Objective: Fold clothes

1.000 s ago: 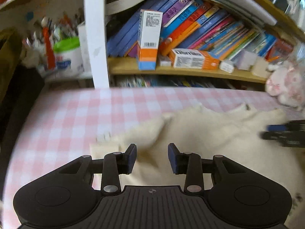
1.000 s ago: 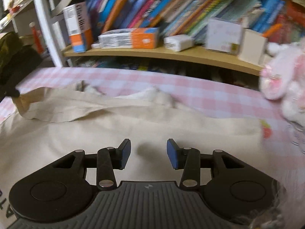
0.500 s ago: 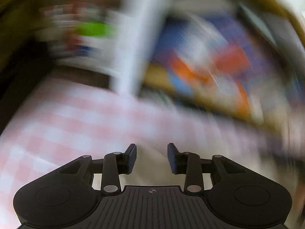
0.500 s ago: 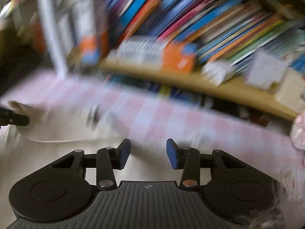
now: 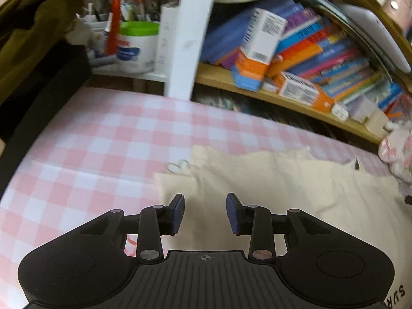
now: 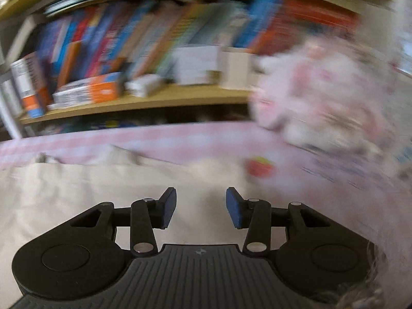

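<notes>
A cream garment [image 5: 283,185] lies spread on the pink-and-white checked cloth [image 5: 90,154]. Its left corner reaches just ahead of my left gripper [image 5: 205,213], which hovers over that edge with the jaws apart and nothing between the blue pads. In the blurred right wrist view the same cream garment [image 6: 77,188] fills the lower left. My right gripper [image 6: 200,207] hangs above the garment's right part, jaws apart and empty. Black lettering on the fabric shows at the bottom right of the left wrist view.
A wooden bookshelf [image 5: 283,97] with leaning books and boxes runs along the back. A white post [image 5: 190,36] and a green-lidded tub [image 5: 137,46] stand at back left. A pink plush toy [image 6: 322,97] sits at right, an olive cloth [image 5: 31,25] at far left.
Both views swung sideways through heavy blur. The left gripper now sits nearer the garment's left corner. The right gripper has swung right, bringing the plush toy close. Both jaws kept the same gap.
</notes>
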`<state>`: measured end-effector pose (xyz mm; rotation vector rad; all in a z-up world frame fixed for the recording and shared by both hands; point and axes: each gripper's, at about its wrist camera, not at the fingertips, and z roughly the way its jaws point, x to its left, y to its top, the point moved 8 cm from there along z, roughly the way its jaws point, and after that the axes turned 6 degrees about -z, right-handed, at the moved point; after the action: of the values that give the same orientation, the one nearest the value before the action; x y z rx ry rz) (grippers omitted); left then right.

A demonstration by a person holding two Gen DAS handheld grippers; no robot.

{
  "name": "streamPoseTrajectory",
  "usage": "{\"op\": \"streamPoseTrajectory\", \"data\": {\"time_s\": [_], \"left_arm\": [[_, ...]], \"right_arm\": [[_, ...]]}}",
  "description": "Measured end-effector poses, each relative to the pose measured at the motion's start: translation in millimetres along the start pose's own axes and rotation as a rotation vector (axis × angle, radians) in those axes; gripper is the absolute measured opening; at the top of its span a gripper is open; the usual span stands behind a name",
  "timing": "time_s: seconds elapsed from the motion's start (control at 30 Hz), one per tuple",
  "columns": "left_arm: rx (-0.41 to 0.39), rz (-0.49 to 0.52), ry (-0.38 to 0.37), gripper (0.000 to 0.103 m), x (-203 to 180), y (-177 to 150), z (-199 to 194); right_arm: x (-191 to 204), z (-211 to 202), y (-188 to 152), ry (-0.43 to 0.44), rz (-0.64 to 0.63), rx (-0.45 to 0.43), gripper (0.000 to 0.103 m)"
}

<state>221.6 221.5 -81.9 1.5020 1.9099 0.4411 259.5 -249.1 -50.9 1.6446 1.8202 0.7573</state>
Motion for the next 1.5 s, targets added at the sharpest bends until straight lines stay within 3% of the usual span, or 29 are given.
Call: {"op": "streamPoseTrajectory", "data": {"time_s": [0.1,0.13,0.17,0.2,0.33,0.4,0.47,0.57,0.67,0.73,0.9,1.03,1.07,1.17,1.3,1.43,1.5], "left_arm": [[0.033,-0.01,0.025,0.033,1,-2,12],[0.036,-0.025,0.02,0.022,2,-3,14],[0.03,-0.038,0.0,0.001,1,-2,11],[0.022,-0.051,-0.022,0.001,-1,-2,7],[-0.162,-0.158,-0.044,0.001,7,16,-35],[-0.1,-0.171,-0.003,0.001,17,11,-21],[-0.001,-0.146,0.056,0.01,20,3,2],[-0.002,-0.093,0.113,0.015,15,4,6],[-0.074,-0.083,0.084,0.016,0,6,-18],[-0.075,-0.056,0.03,0.016,-17,-2,-34],[0.013,0.054,-0.069,0.016,-69,-49,-60],[0.064,0.125,-0.065,0.017,-87,-91,-67],[0.076,0.138,-0.047,0.017,-86,-99,-67],[0.097,0.128,-0.024,0.017,-81,-112,-68],[0.088,0.052,-0.04,0.017,-72,-114,-74],[0.087,0.05,0.0,0.02,-73,-112,-75],[0.08,0.045,0.01,0.027,-73,-114,-77]], "right_arm": [[-22,-13,-23,-0.036,0.018,0.036,0.039],[-28,-16,-30,-0.043,0.019,0.051,0.039],[-33,-18,-37,-0.049,0.024,0.066,0.039],[-38,-20,-43,-0.052,0.034,0.08,0.038],[-50,-19,-55,-0.033,0.082,0.113,0.033],[-51,-20,-57,-0.014,0.097,0.114,0.033],[-49,-19,-58,0.002,0.098,0.117,0.033],[-45,-20,-55,0.005,0.078,0.113,0.033],[-43,-20,-39,0.032,0.062,0.081,0.033],[-42,-17,-24,0.06,0.045,0.057,0.033],[-34,22,18,0.138,0.036,0.074,0.033],[-30,57,28,0.147,0.051,0.133,0.033],[-29,62,28,0.152,0.05,0.146,0.03],[-24,68,26,0.161,0.015,0.162,0.001],[-24,50,37,0.103,-0.038,0.005,0.001],[-18,73,21,0.082,-0.109,0.124,0.006],[-18,67,21,0.075,-0.121,0.106,0.021]]}}
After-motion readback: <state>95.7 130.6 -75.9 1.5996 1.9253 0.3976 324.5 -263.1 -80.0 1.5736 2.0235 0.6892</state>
